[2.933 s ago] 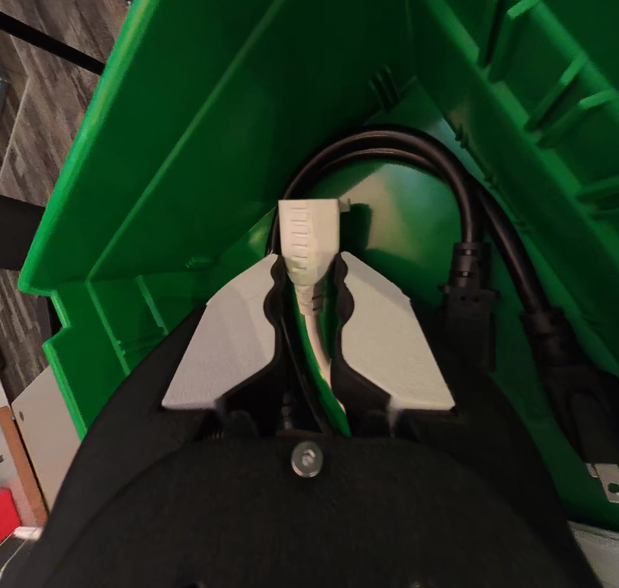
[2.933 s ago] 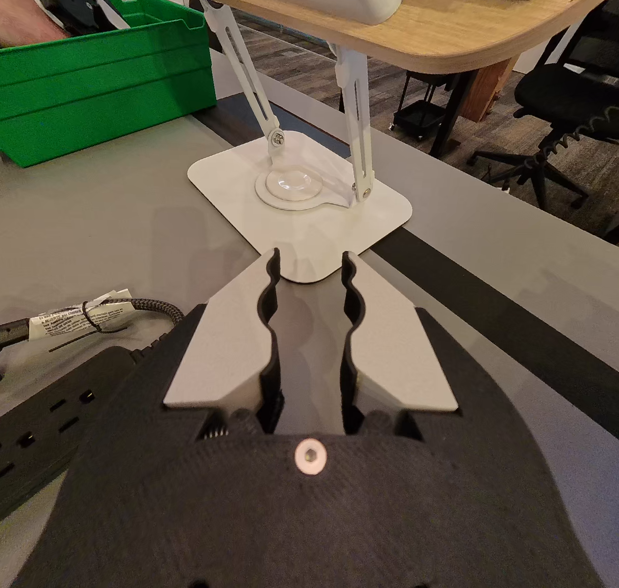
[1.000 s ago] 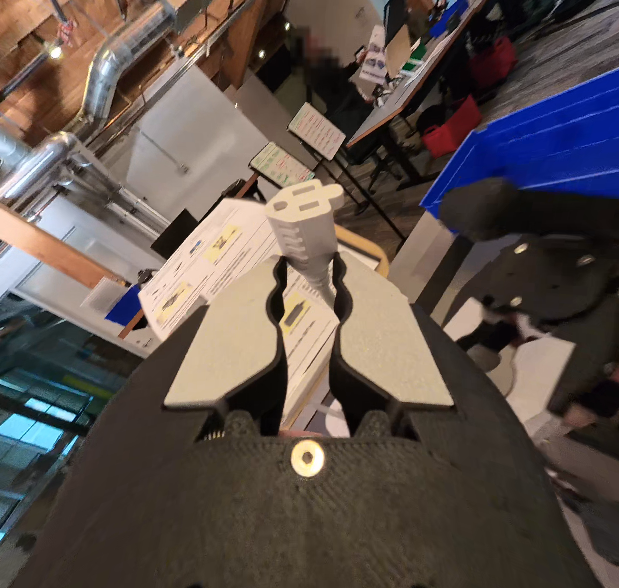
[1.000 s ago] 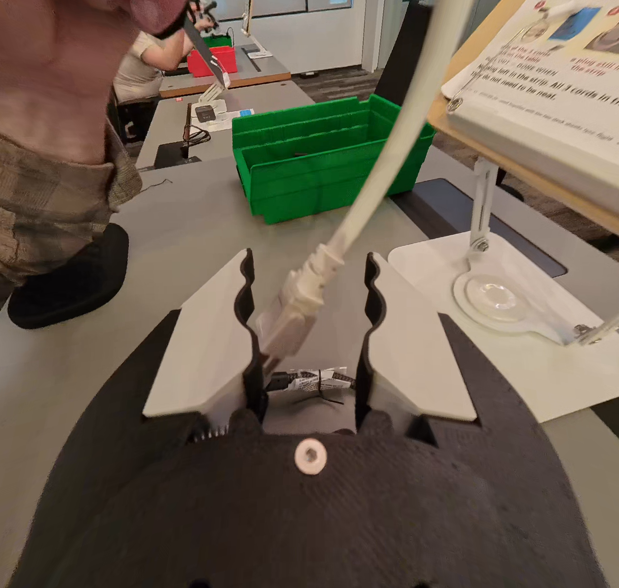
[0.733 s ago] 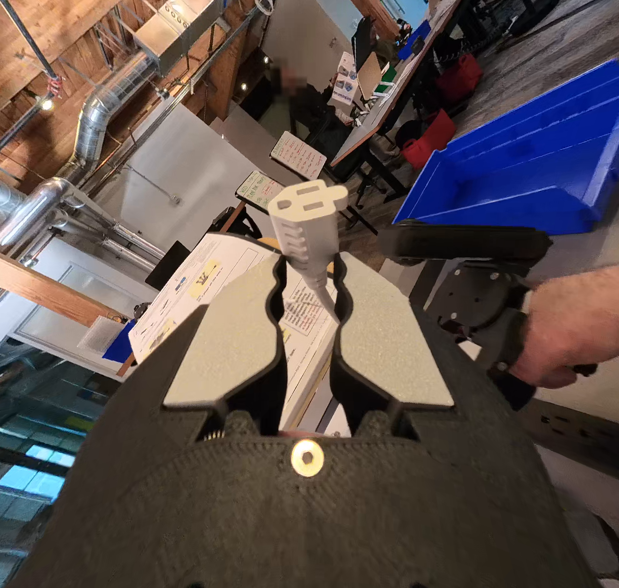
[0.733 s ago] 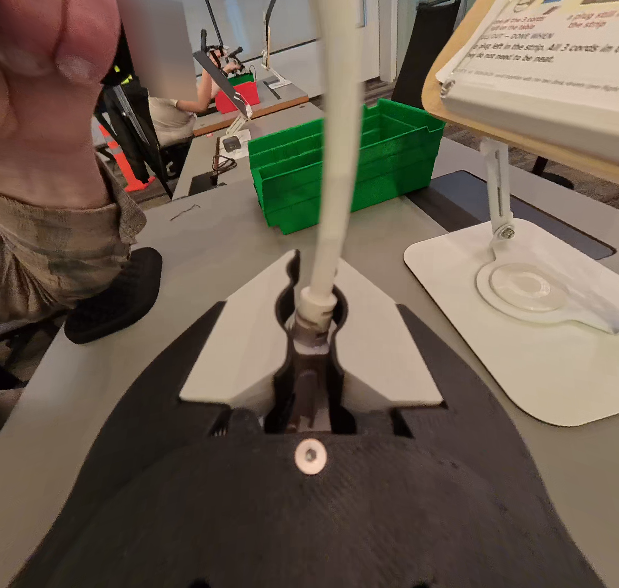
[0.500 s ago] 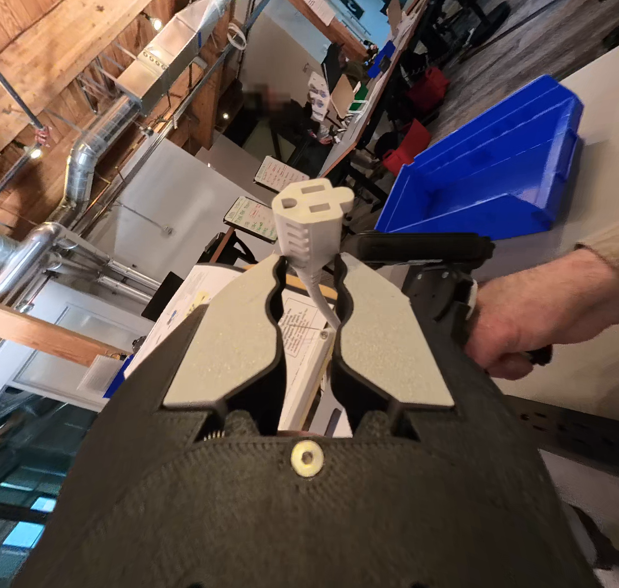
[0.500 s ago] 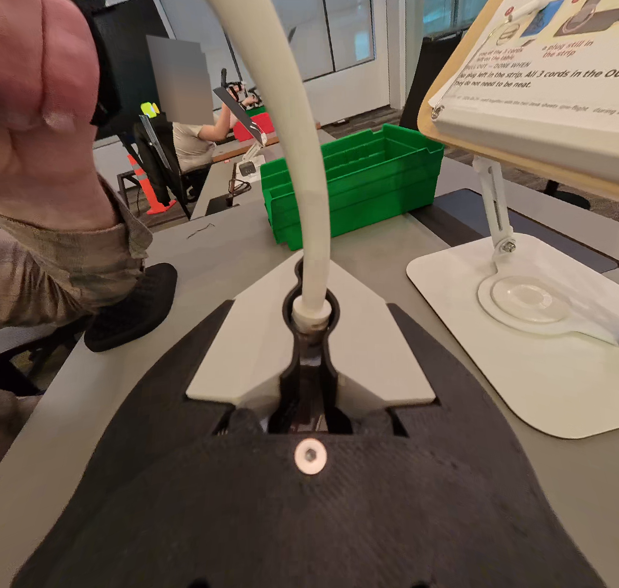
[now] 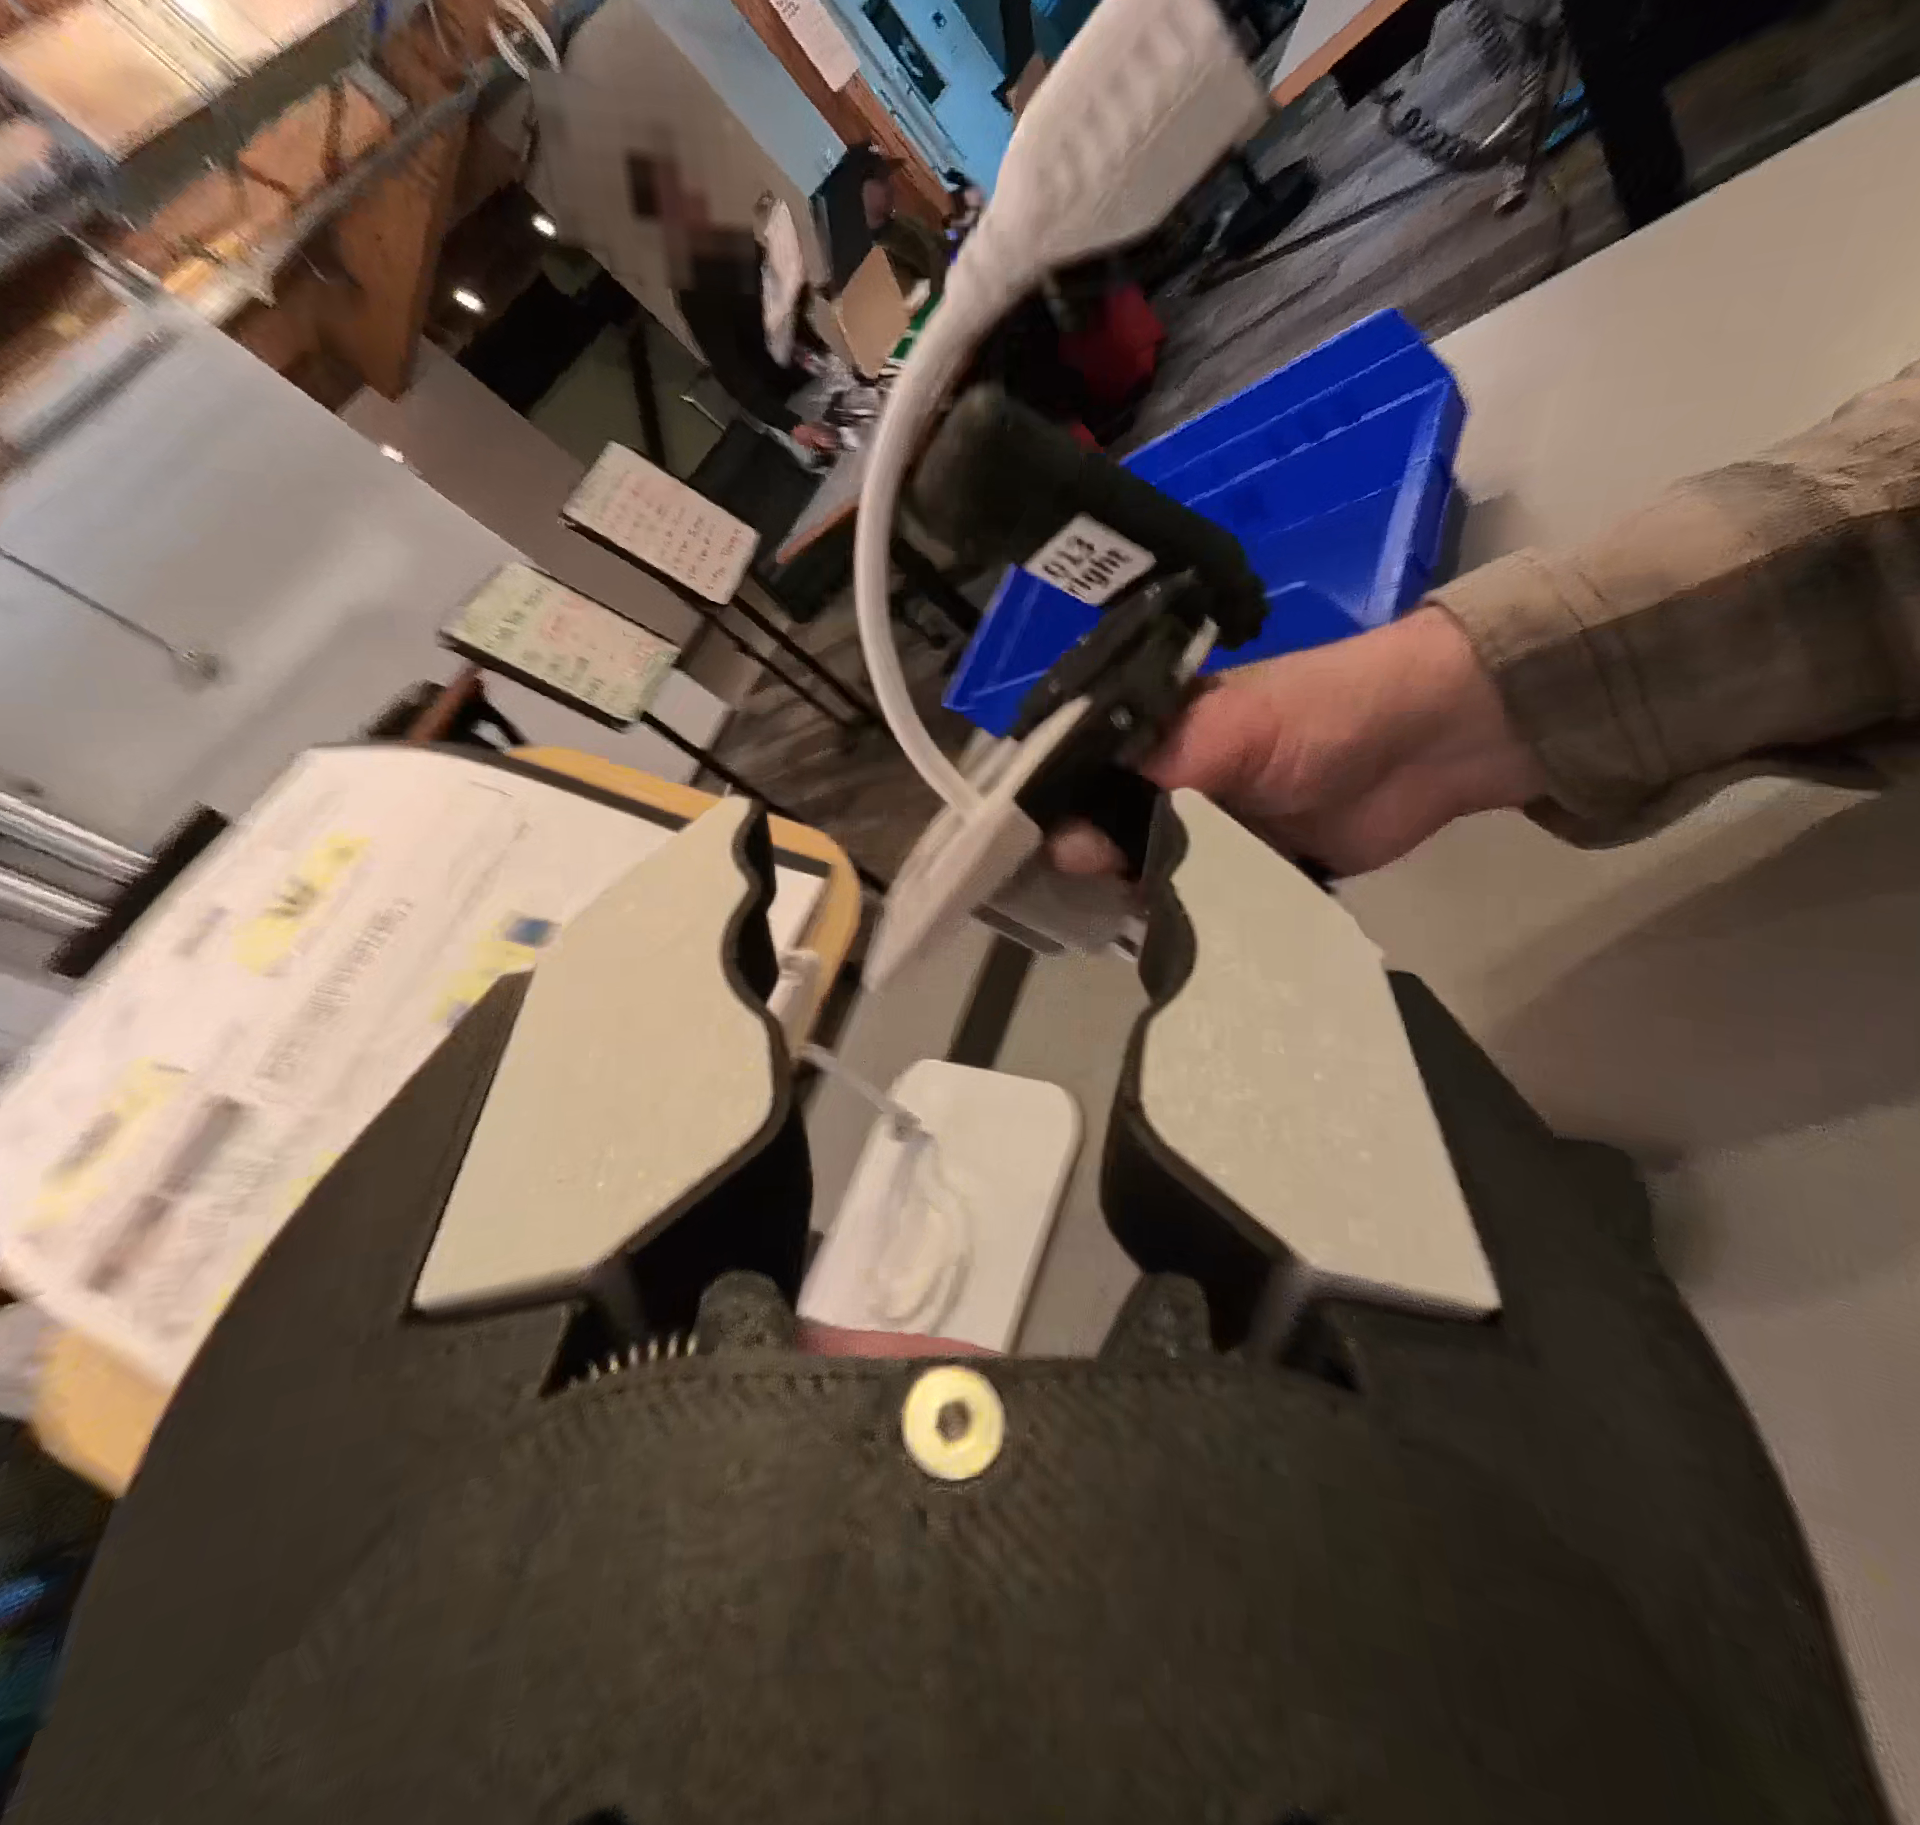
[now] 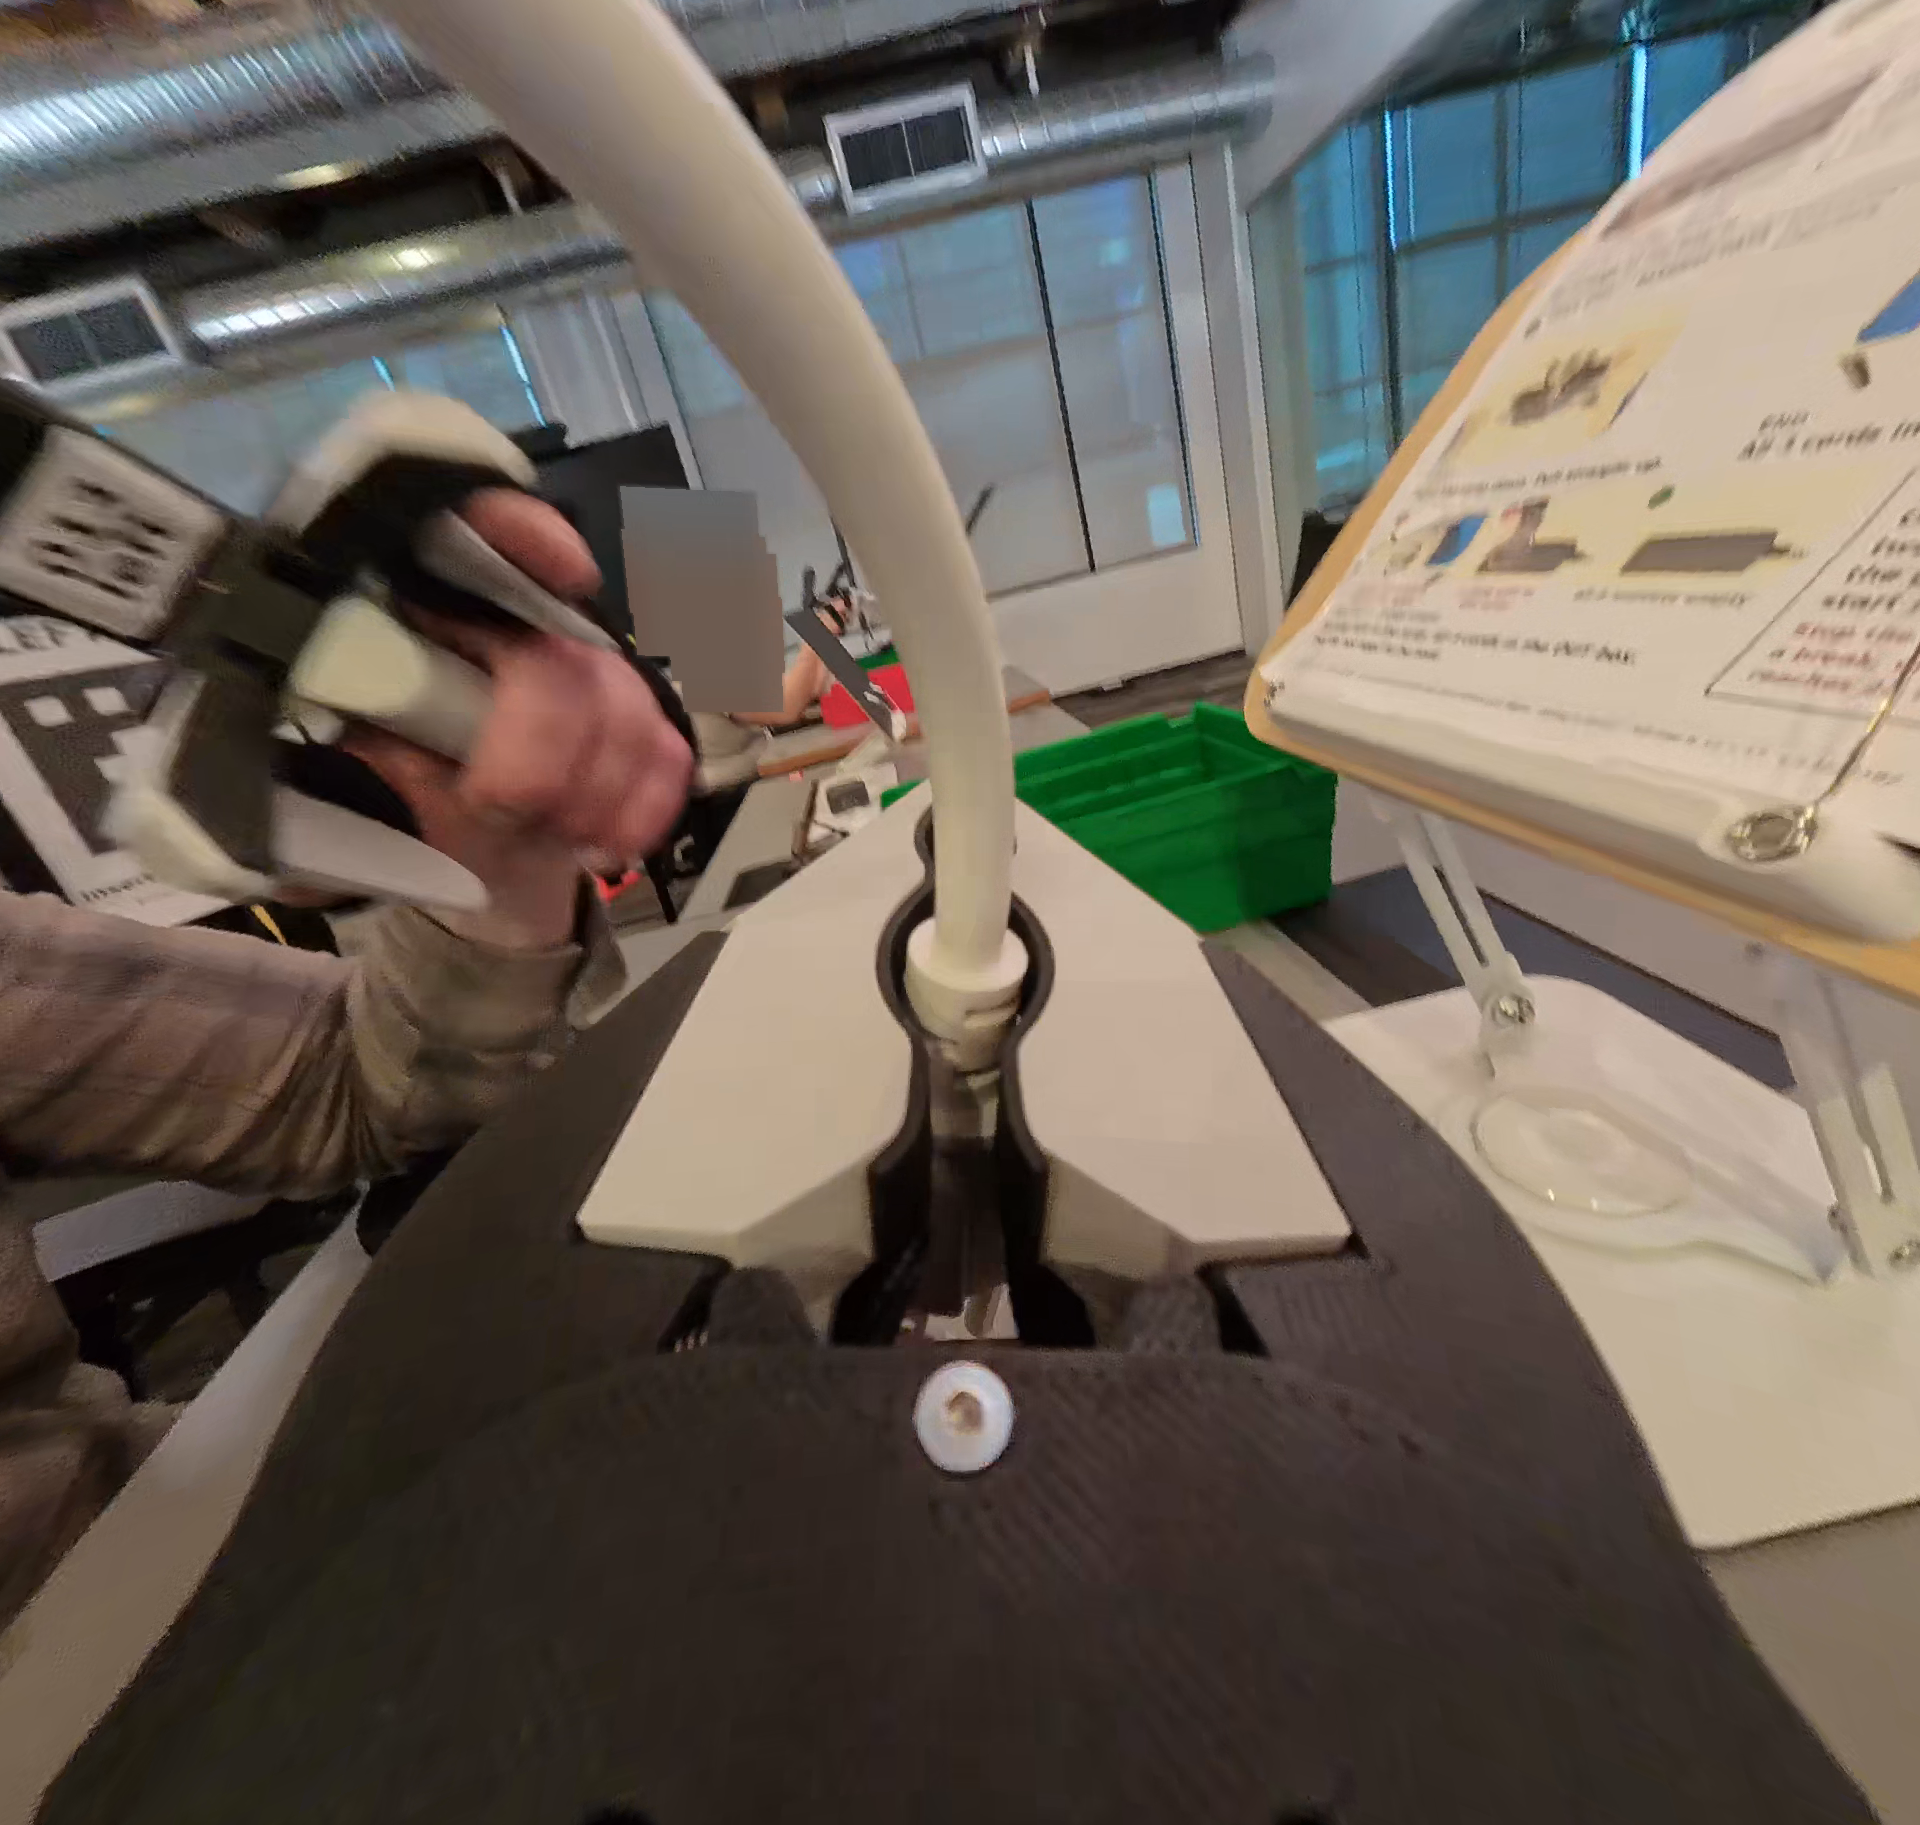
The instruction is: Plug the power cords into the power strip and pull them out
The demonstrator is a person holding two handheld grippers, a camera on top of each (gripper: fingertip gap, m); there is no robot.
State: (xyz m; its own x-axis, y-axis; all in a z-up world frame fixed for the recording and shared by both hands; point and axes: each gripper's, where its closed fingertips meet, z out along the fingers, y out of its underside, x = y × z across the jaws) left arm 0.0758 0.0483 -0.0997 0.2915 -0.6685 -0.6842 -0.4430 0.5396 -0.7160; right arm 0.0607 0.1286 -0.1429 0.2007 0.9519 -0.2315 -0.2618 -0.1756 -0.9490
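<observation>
My right gripper [image 10: 966, 840] is shut on the plug end of a white power cord [image 10: 727, 217], held above the grey table. The cord arcs up and to the left out of the jaws. My left gripper [image 9: 956, 840] is open and empty. In the left wrist view the right gripper [image 9: 966, 882] shows farther off in a hand [image 9: 1330, 747], with the white cord [image 9: 883, 580] curving up from it to a blurred socket end [image 9: 1122, 82]. The power strip is not in view.
A green bin [image 10: 1174, 819] stands on the table beyond the right gripper. A blue bin [image 9: 1299, 508] stands behind the hand. An instruction board [image 10: 1610, 528] on a white stand base [image 10: 1558, 1256] is at the right. The hand holding the left gripper [image 10: 540, 736] is at the left.
My left gripper has opened and let go of the cord's socket end, which has swung up and away. My right gripper stays shut on the plug end and has tilted upward.
</observation>
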